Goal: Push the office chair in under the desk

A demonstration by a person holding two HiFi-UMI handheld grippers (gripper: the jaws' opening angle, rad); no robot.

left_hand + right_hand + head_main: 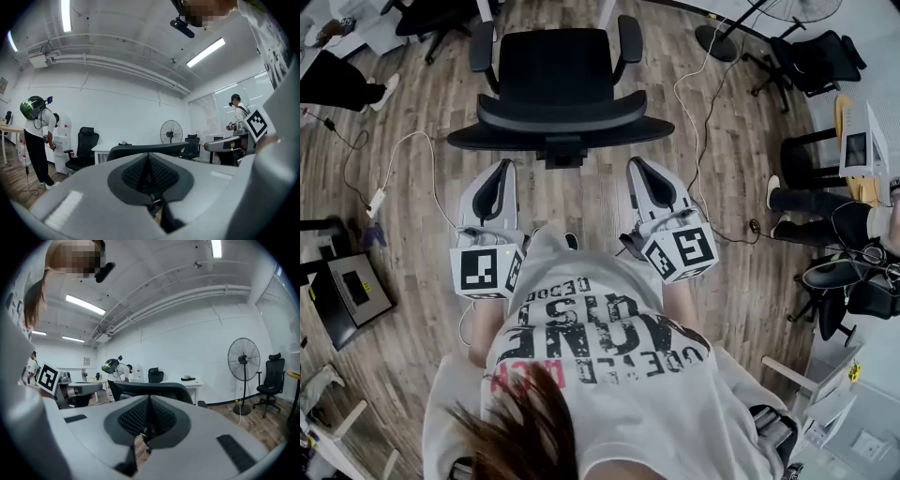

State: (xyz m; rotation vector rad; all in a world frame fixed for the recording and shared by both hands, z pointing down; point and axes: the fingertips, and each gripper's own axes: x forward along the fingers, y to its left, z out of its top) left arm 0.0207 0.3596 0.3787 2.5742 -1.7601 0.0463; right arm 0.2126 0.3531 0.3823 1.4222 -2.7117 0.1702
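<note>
The left gripper has its jaws fully together with nothing between them. The right gripper is the same, closed and empty. The person holds both roughly level, side by side and a little apart.

Just ahead of both tips, not touching, is the curved backrest of a black office chair. Its back faces the grippers and its seat lies beyond. Each gripper view shows the top edge of the backrest directly over the closed jaws. Farther off, behind the chair, stands a white desk.

A white cable loops over the wood floor to the left of the left gripper, and another runs past the chair on the right.

Likely risks: closed jaws make small contact points, so they could slide off the rounded backrest. An uneven push could spin the chair instead of rolling it. A caster could also snag on a cable.
</note>
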